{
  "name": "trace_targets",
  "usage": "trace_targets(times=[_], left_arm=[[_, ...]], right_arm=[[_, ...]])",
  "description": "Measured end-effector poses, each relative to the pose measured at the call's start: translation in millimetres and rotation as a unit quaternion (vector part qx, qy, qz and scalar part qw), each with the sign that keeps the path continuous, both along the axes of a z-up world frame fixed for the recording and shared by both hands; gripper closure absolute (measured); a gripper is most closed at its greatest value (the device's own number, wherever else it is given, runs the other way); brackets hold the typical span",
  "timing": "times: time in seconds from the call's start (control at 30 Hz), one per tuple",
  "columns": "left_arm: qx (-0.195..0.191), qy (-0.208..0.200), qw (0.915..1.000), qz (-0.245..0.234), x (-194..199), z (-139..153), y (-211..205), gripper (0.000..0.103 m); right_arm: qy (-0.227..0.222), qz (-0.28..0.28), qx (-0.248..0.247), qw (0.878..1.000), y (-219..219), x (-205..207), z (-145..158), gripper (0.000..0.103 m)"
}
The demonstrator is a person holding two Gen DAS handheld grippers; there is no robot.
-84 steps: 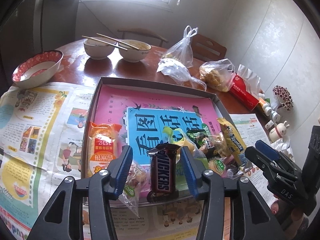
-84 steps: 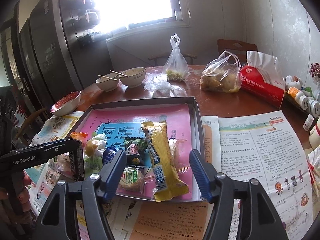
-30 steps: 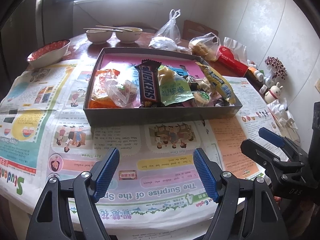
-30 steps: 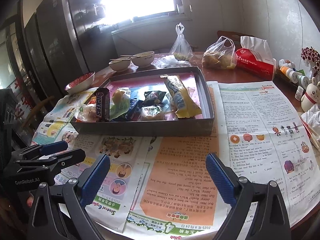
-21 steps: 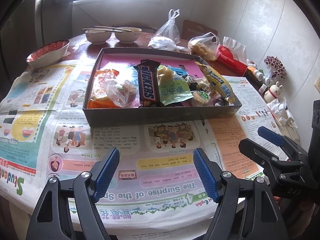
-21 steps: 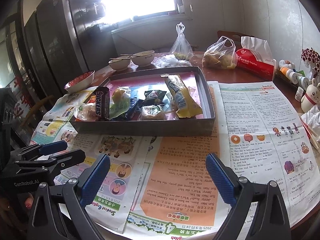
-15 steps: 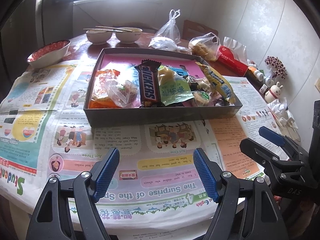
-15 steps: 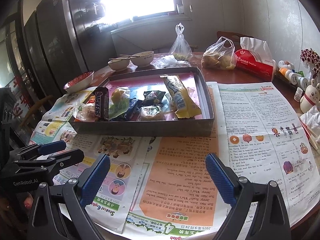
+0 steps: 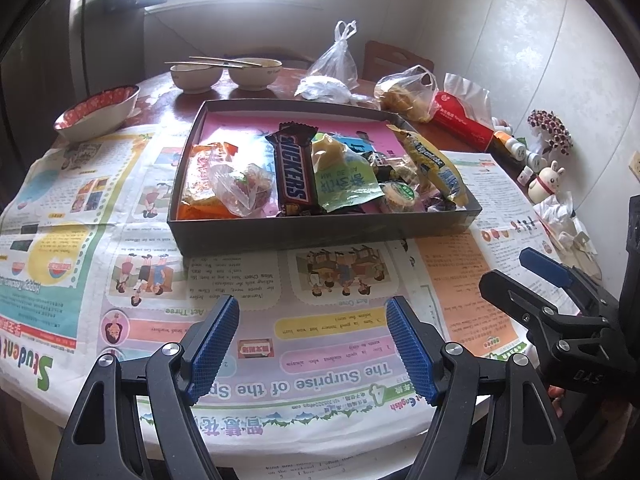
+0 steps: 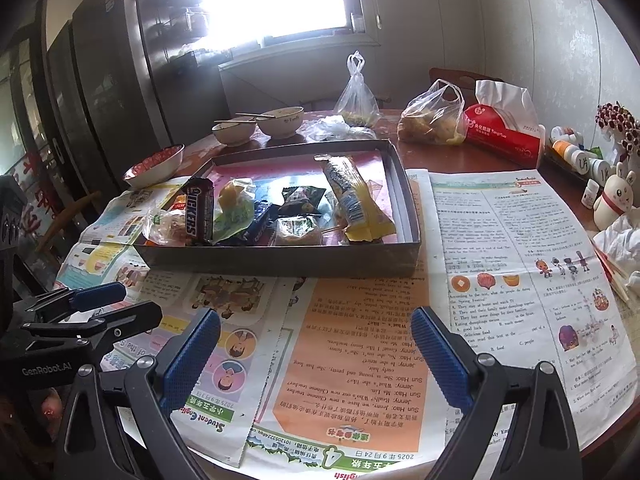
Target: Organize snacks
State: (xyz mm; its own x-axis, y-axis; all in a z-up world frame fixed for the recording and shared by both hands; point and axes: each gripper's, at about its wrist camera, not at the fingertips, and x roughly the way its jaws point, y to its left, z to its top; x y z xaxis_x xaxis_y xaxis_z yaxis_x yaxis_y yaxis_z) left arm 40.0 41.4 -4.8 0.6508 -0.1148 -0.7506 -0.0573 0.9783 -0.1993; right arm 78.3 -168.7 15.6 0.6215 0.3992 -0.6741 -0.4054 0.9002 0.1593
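Ahead of both tools, bowls (image 9: 96,114), plastic bags (image 10: 434,120) and a tissue pack (image 10: 506,136) crowd the tabletop (image 10: 460,158) beyond the box (image 9: 320,234) of snacks (image 9: 294,174); nothing blocks the way. Since the earliest frames both have drawn back from the box. The left tool (image 9: 312,342) and right tool (image 10: 316,354) hang spread and empty over newspaper (image 10: 360,344), near a bright window.
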Motion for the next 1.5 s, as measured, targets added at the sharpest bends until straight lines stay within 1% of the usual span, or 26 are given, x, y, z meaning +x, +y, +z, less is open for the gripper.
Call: trace_targets(times=[0.37,0.93,1.13,1.33,1.43,1.5], left_arm=[[0.002,0.003,1.0000,0.003,0.9,-0.8,0.6,0.025],[0.012,0.007,0.9999,0.005,3.2,-3.7,-3.1,0.026],[0.027,0.004,0.9996,0.012,2.7,-3.4,-2.8,0.025],[0.024,-0.011,0.9994,0.021,6.0,-3.4,5.1,0.025],[0.011,-0.016,0.9995,0.026,9.0,-2.4,14.1,0.025],[0.001,-0.024,0.9989,0.040,11.1,0.9,28.2,0.025]], right_arm=[[0.005,-0.001,0.004,1.000,-1.9,3.4,-3.1,0.006],[0.001,-0.005,0.007,1.000,-4.6,2.5,-0.4,0.006],[-0.002,-0.006,0.004,1.000,-5.6,3.6,-0.2,0.006],[-0.003,-0.017,0.003,1.000,-11.5,10.2,-1.3,0.006],[0.001,-0.025,0.000,1.000,-16.0,18.8,-3.1,0.006],[0.003,-0.034,-0.001,0.999,-21.9,26.0,-3.8,0.006]])
